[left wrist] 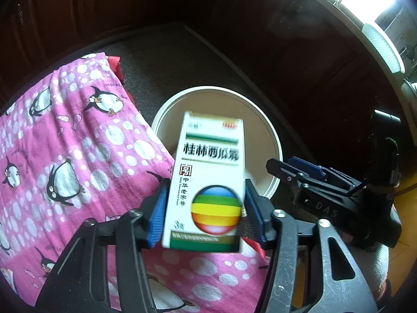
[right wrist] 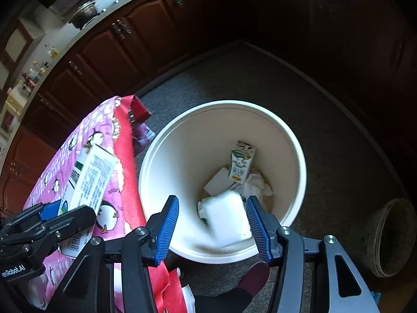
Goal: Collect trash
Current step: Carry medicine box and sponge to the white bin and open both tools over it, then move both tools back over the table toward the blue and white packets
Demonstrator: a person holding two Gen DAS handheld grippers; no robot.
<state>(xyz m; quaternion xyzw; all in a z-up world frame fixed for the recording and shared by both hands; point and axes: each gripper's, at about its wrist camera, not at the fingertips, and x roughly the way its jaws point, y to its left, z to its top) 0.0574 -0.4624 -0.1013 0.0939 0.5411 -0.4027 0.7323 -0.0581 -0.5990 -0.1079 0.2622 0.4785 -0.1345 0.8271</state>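
Observation:
My left gripper point(left wrist: 204, 208) is shut on a white medicine box point(left wrist: 208, 182) with a rainbow ball print, held above the edge of the pink penguin cloth, near the white bin point(left wrist: 271, 135). In the right wrist view the same box point(right wrist: 88, 180) shows at the left in that gripper. My right gripper point(right wrist: 212, 221) is open over the white bin point(right wrist: 297, 156). A blurred white box point(right wrist: 226, 216) is between its fingers, apart from the left pad, and seems to be dropping into the bin. A milk carton point(right wrist: 241, 165), white card and crumpled paper point(right wrist: 256, 185) lie inside the bin.
A pink penguin cloth point(left wrist: 60, 143) with red trim covers a table at the left. The bin stands on dark carpet point(right wrist: 260, 78). A dark round pot point(right wrist: 391, 237) stands on the floor at the right. Brown cabinets point(right wrist: 109, 52) line the back.

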